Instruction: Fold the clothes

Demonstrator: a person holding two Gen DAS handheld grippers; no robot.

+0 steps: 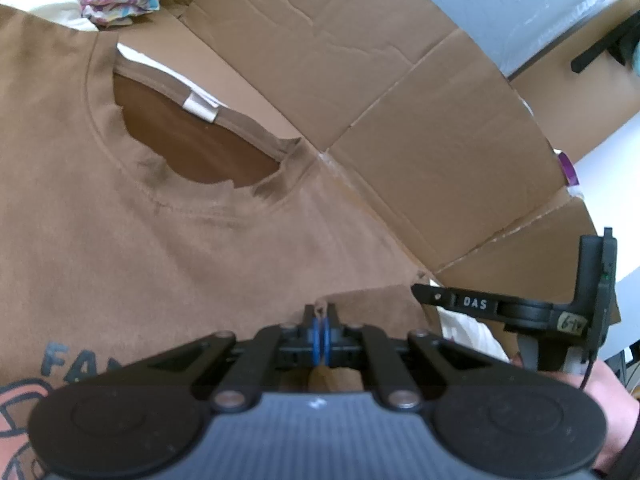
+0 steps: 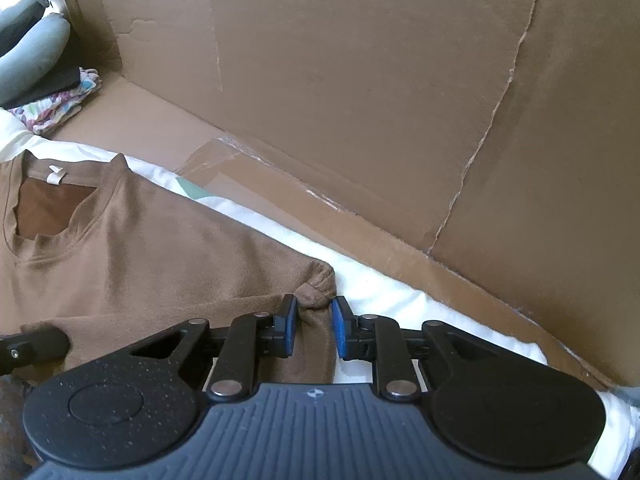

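A brown t-shirt (image 1: pixel 168 248) lies flat, front up, with its collar (image 1: pixel 120 152) open and dark print near the lower left edge. My left gripper (image 1: pixel 321 318) is shut on a small pinch of the shirt's edge between its blue pads. In the right wrist view the same t-shirt (image 2: pixel 160 248) spreads to the left, and its shoulder corner is bunched between the blue pads of my right gripper (image 2: pixel 316 326), which is shut on that fabric. One finger (image 1: pixel 440 298) of the right gripper shows at the right of the left wrist view.
A white sheet (image 2: pixel 400 292) lies under the shirt. Flattened cardboard walls (image 2: pixel 360 100) rise behind and to the right. A pile of other clothes with a floral piece (image 2: pixel 56 104) sits at the far left. A person's hand (image 1: pixel 608 404) holds the right gripper.
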